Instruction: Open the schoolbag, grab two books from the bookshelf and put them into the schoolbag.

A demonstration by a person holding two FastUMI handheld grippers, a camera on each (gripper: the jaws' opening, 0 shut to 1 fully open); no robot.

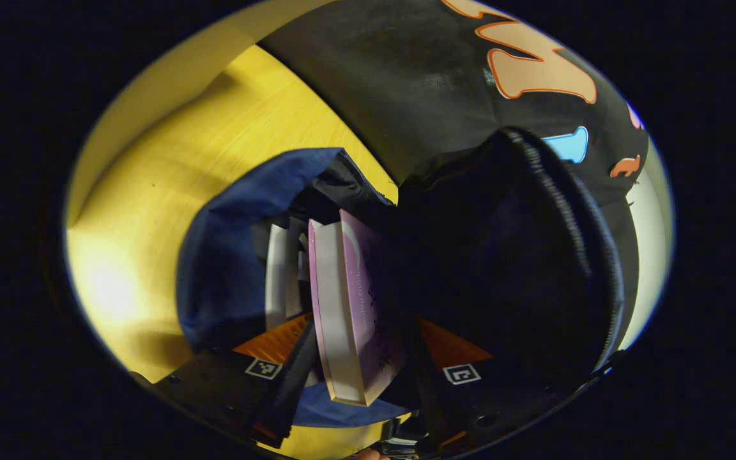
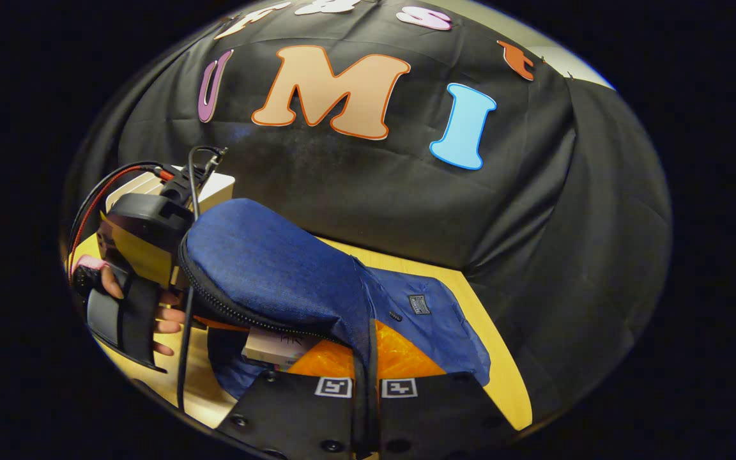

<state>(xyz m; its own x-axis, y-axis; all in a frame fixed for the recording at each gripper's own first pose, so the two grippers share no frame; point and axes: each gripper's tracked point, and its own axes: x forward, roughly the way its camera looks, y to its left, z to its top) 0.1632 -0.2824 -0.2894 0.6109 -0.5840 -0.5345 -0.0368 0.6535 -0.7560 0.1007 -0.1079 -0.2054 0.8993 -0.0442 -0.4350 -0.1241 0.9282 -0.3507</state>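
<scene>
- Your left tongs (image 1: pixel 358 374) hold a purple book (image 1: pixel 355 306) by its lower end, one finger on each cover, with the far end of the book already inside the mouth of the bag (image 1: pixel 221 268).
- Deeper in the bag, just past that book, you can see pale page edges (image 1: pixel 276 275). Whether they belong to another book or to something else, you cannot tell.
- Your right tongs (image 2: pixel 366 390) are pinched narrow on a dark strap or edge of the bag's flap (image 2: pixel 266 262), lifting it so the opening stays wide.
- From the right tongs, the left gripper and your hand (image 2: pixel 163 319) sit to the left, at the bag's open side, with a book edge (image 2: pixel 272 348) showing under the flap.
- The bag lies on the yellow worktop (image 1: pixel 170 166), straight ahead of both tongs.
- Progress, as a judgement: the bag is open and at least one book is going in. Push it fully home and release it. If the pale pages are not a book, fetch a second one from the shelf.
</scene>
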